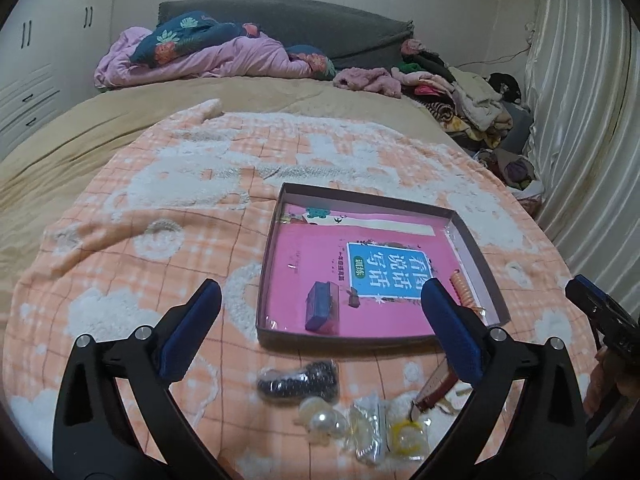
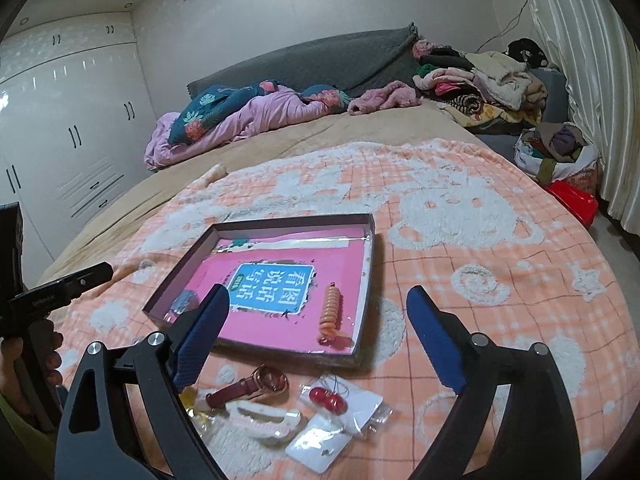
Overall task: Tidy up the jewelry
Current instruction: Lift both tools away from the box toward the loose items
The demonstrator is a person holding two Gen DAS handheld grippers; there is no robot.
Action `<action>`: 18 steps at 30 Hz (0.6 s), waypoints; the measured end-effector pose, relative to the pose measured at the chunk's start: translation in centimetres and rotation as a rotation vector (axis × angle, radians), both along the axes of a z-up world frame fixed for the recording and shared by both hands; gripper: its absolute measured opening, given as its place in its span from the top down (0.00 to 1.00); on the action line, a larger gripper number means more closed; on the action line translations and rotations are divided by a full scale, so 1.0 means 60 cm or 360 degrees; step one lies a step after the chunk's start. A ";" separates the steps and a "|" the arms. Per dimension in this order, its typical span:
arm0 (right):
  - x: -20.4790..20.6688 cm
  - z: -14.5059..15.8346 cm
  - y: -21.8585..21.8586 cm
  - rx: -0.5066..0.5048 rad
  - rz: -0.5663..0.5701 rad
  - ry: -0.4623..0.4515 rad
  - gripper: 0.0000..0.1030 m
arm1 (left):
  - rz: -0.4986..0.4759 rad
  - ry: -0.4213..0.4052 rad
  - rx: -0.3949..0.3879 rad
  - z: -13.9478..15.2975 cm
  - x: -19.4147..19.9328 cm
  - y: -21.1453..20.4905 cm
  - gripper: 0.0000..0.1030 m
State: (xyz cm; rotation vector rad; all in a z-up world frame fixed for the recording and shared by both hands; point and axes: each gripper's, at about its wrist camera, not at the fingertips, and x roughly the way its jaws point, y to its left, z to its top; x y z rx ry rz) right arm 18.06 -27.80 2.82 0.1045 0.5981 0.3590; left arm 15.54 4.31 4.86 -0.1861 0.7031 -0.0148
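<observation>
Both grippers, left [image 1: 320, 292] and right [image 2: 318, 300], jaws spread and empty; shallow box [image 1: 476, 240] ahead of jaws; watch [image 2: 256, 388] beneath right jaws

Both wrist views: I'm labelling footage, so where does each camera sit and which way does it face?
Left wrist: on the open left tool, looking down the bed at the shallow box with the pink book; right tool at the edge.
Right wrist: on the open right tool, same box; a hand showing.
Shared: box, orange spiral hair tie.
</observation>
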 end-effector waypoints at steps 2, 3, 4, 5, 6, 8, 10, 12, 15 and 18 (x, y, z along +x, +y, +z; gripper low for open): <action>-0.010 0.002 0.000 -0.0012 0.0006 -0.0003 0.13 | -0.0006 -0.0002 -0.0006 0.003 -0.011 0.000 0.09; -0.014 0.002 0.001 -0.0017 0.0010 -0.0002 0.13 | -0.0007 -0.0004 -0.0010 0.003 -0.018 -0.001 0.09; -0.018 0.002 0.001 -0.0019 0.0012 -0.0001 0.13 | -0.0008 -0.0006 -0.0011 0.004 -0.023 -0.001 0.09; -0.022 0.003 0.001 -0.0019 0.0012 -0.0001 0.13 | -0.0010 -0.0009 -0.0012 0.004 -0.027 -0.001 0.09; -0.027 0.003 0.001 -0.0020 0.0014 0.0001 0.13 | -0.0012 -0.0008 -0.0013 0.003 -0.033 -0.001 0.09; -0.033 0.003 0.000 -0.0023 0.0019 0.0006 0.13 | -0.0013 -0.0004 -0.0011 0.002 -0.043 -0.001 0.09; -0.042 0.003 0.001 -0.0030 0.0028 0.0010 0.13 | -0.0015 0.0001 -0.0021 0.000 -0.054 -0.001 0.09; -0.051 0.004 0.002 -0.0037 0.0037 0.0008 0.13 | -0.0018 0.0009 -0.0026 -0.001 -0.064 -0.002 0.09; -0.062 0.005 0.005 -0.0048 0.0056 0.0009 0.13 | -0.0034 0.0018 -0.0014 -0.003 -0.079 -0.007 0.09; -0.073 0.003 0.010 -0.0062 0.0079 0.0016 0.13 | -0.0047 0.0031 -0.0016 -0.006 -0.088 -0.010 0.09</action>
